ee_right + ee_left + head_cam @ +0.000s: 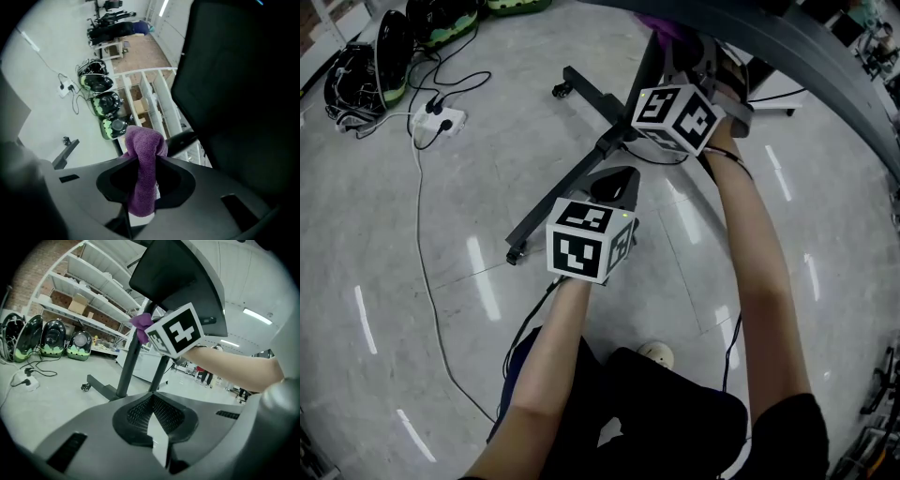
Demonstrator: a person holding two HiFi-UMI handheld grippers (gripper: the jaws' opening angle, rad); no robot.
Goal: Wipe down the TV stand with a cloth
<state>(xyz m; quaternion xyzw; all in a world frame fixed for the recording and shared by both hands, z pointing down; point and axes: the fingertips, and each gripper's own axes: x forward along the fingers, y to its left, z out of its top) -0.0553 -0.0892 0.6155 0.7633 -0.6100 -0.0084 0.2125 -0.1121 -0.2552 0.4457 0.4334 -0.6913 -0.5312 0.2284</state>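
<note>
The right claw [143,161] is clamped on a purple cloth [145,140], whose bunched end sticks out ahead of it toward the TV stand [577,178]. The stand's post [127,366] runs upright just beyond the cloth, under the dark screen [234,84]. The left claw [152,401], tips together and empty, hangs nearer and lower, so the right arm looks better placed to wipe.
</note>
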